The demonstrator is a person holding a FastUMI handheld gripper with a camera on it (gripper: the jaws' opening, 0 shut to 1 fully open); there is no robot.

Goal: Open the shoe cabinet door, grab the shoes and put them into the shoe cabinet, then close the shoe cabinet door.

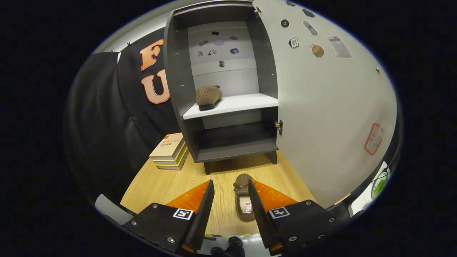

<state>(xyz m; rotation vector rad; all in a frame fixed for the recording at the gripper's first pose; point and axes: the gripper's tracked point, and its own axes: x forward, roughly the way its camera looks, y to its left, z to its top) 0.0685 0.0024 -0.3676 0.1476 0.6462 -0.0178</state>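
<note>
The brown fuzzy slipper on the wooden table (244, 200) is lying between the gripper (231, 191) fingers, and the right finger (257, 207) is covering its right edge, so whether that finger is touching it cannot be told. The second brown fuzzy slipper on the white shelf (208, 96) is showing its toe end alone. Small dark stickers on the grey cabinet's back panel (218, 46) are too tiny to make out. The open grey cabinet door (321, 117) is running out of view at its lower right, and the print on its stickers is blurring. The stack of books (169, 151) is carrying cover lettering too small to read
</note>
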